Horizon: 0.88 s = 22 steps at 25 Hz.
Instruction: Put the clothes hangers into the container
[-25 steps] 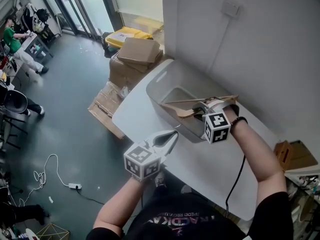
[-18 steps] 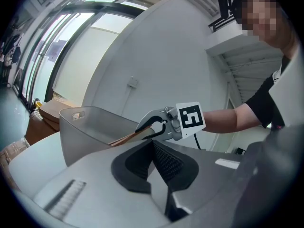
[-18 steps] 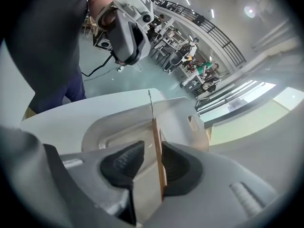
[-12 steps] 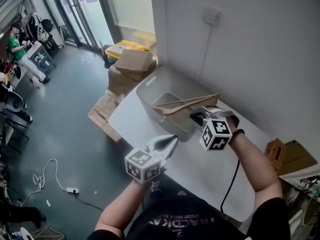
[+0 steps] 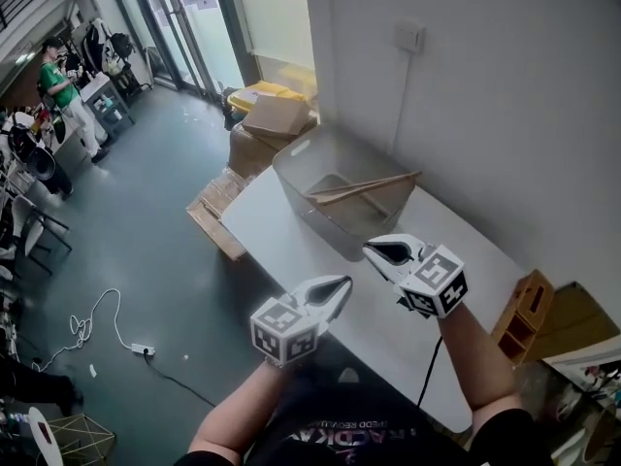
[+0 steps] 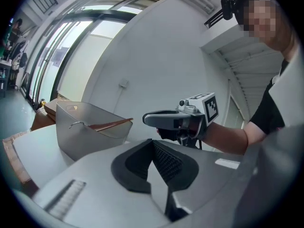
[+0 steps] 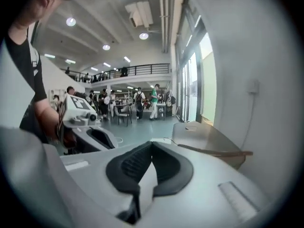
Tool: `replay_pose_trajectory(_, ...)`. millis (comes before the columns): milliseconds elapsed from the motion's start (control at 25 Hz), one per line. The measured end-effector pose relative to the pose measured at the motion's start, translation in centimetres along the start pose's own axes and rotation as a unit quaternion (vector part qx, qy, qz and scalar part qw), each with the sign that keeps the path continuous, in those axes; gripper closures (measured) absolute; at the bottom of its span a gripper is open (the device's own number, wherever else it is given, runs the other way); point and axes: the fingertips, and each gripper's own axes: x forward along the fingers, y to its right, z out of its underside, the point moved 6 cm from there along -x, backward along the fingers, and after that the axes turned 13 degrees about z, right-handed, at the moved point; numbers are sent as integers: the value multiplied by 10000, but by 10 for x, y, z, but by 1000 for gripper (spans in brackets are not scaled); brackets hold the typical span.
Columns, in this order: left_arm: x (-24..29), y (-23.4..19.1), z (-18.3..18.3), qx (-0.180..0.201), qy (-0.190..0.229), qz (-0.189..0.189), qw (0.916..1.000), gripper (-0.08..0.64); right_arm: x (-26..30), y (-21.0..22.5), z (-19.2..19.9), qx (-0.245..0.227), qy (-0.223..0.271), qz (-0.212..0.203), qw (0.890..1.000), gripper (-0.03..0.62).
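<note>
A grey plastic container (image 5: 303, 168) stands at the far end of the white table (image 5: 277, 231). Two wooden clothes hangers (image 5: 367, 186) lie slanted inside it, their ends resting on its right rim. My right gripper (image 5: 375, 249) hovers over the table in front of the container, shut and empty. My left gripper (image 5: 342, 282) is held near the table's front edge, shut with nothing in it. In the left gripper view the container (image 6: 80, 129), a hanger (image 6: 112, 124) and the right gripper (image 6: 164, 120) show ahead. The right gripper view shows the container (image 7: 202, 137) and a hanger (image 7: 216, 151).
Cardboard boxes (image 5: 275, 119) and a yellow crate (image 5: 258, 93) sit on the floor beyond the table. A white wall with a socket (image 5: 408, 35) runs along the right. A wooden crate (image 5: 525, 313) stands at the right. A cable and power strip (image 5: 142, 349) lie on the floor.
My right gripper has let go of the hanger, drawn back from the container toward me and shut. The hangers now lie in the container. The left gripper has hardly moved.
</note>
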Motion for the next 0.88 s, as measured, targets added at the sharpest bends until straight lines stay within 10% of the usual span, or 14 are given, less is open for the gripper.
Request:
replay_pose_trajectory(360, -20, 27, 30, -321, -100, -102, 9994, 561, -31, -41, 40, 1377, 154, 39, 9903, 590)
replay_pose_trajectory(880, -120, 65, 63, -400, -225, 247, 9986, 561, -46, -181, 60, 2135, 63, 177, 9768, 589)
